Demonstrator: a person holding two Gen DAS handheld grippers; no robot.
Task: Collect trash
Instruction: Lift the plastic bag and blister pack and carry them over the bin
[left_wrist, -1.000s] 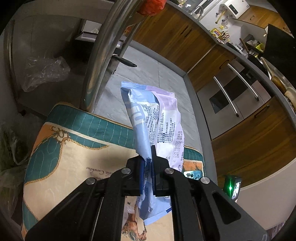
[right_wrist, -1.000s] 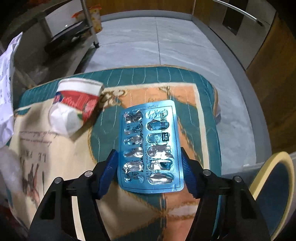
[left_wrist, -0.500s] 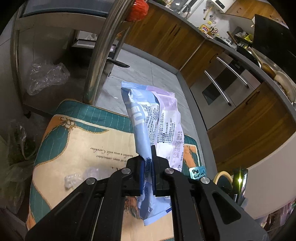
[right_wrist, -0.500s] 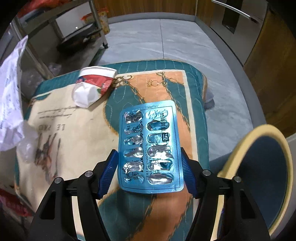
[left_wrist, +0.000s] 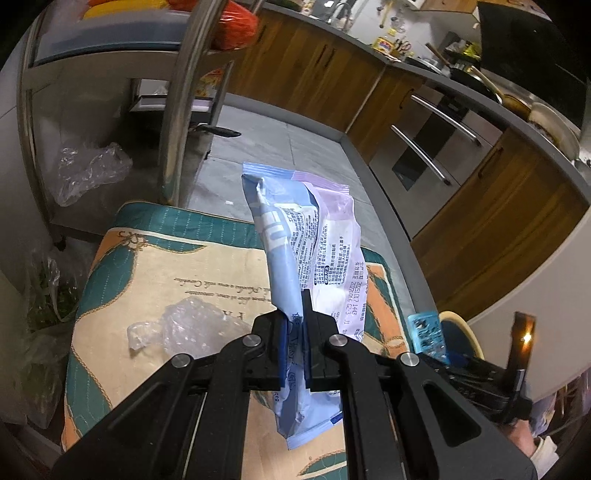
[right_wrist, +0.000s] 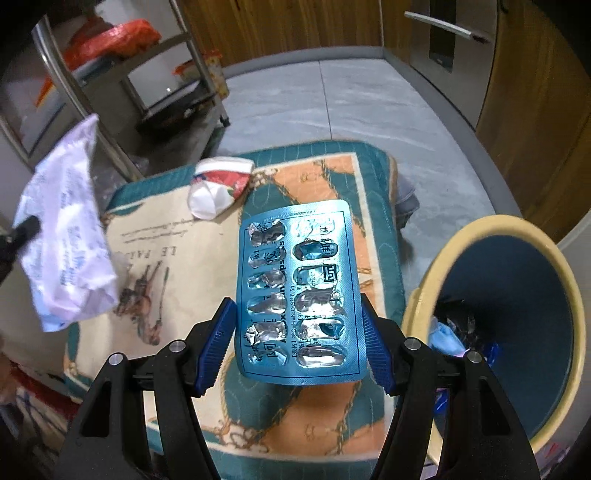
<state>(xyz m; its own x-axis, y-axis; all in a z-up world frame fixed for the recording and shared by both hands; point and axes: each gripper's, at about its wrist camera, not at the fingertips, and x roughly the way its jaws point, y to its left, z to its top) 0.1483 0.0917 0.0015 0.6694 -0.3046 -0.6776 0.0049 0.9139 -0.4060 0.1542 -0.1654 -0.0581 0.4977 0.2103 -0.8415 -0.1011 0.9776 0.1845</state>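
Observation:
My left gripper (left_wrist: 294, 325) is shut on a blue and lilac snack wrapper (left_wrist: 306, 240), held upright above a patterned cushion (left_wrist: 177, 266). The same wrapper (right_wrist: 66, 229) shows at the left of the right wrist view. My right gripper (right_wrist: 299, 332) is shut on an empty blue pill blister pack (right_wrist: 301, 291), gripped by its two long edges over the cushion (right_wrist: 207, 236). A crushed red and white paper cup (right_wrist: 219, 186) lies on the cushion's far side. A crumpled clear plastic scrap (left_wrist: 184, 325) lies on the cushion near the left gripper. A yellow-rimmed bin (right_wrist: 517, 325) stands at the right, with trash inside.
A steel shelf rack (left_wrist: 181, 92) stands behind the cushion, with a clear plastic bag (left_wrist: 88, 173) on its lower shelf. Wooden cabinets (left_wrist: 498, 206) and an oven front (left_wrist: 432, 147) line the grey tiled floor (right_wrist: 332, 103). Bags of greens (left_wrist: 40, 295) sit at the left.
Both grippers have risen and drawn back from the cushion with their items still held. The bin has come into the right wrist view, and the plastic scrap into the left.

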